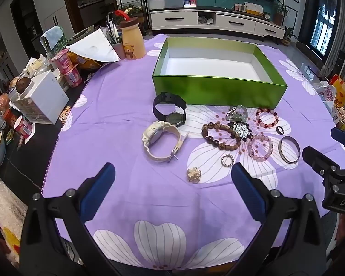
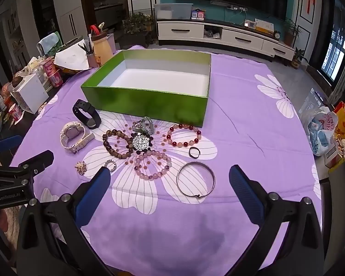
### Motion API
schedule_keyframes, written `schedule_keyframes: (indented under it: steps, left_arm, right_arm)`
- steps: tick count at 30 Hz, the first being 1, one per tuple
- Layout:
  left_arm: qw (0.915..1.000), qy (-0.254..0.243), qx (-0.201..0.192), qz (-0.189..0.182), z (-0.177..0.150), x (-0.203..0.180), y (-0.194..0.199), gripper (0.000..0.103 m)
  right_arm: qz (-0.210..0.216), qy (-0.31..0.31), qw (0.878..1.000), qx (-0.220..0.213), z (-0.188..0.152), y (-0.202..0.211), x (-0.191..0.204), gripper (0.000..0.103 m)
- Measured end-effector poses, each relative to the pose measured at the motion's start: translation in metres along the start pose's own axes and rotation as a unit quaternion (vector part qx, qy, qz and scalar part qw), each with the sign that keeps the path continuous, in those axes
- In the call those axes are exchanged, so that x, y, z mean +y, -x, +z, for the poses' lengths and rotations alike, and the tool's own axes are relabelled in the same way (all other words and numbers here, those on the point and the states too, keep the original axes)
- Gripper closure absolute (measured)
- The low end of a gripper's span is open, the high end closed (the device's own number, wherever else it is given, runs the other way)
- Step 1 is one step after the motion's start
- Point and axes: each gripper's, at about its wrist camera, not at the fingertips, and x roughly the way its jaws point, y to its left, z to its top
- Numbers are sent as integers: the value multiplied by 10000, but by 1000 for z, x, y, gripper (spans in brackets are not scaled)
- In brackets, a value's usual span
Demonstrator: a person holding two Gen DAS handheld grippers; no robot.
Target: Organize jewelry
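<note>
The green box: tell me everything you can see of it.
The green box is a shallow, open-topped rectangular tray, seemingly glossy card, with shiny green outer walls and a plain white inside. No lid shows. It sits flat and upright on the purple flowered cloth, beyond the spread jewelry. Its interior looks empty. A grey-green beaded piece lies right at its near wall, and the black watch lies just off its near left corner; whether either touches the box is unclear.

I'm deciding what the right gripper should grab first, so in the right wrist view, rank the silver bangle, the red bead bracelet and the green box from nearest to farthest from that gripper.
1. Silver bangle, just ahead of the right gripper, between its open fingers.
2. Red bead bracelet, farther back, before the box.
3. Green box, farthest, behind all the jewelry.
</note>
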Motion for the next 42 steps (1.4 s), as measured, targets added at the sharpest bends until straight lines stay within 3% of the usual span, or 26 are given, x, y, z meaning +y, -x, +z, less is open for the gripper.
schedule_keyframes:
  steps: [42]
  left_arm:
    - [10000, -24, -13, -20, 0, -6, 3, 2]
  right_arm:
    - [12, 31, 10000, -48, 1, 8, -2, 1]
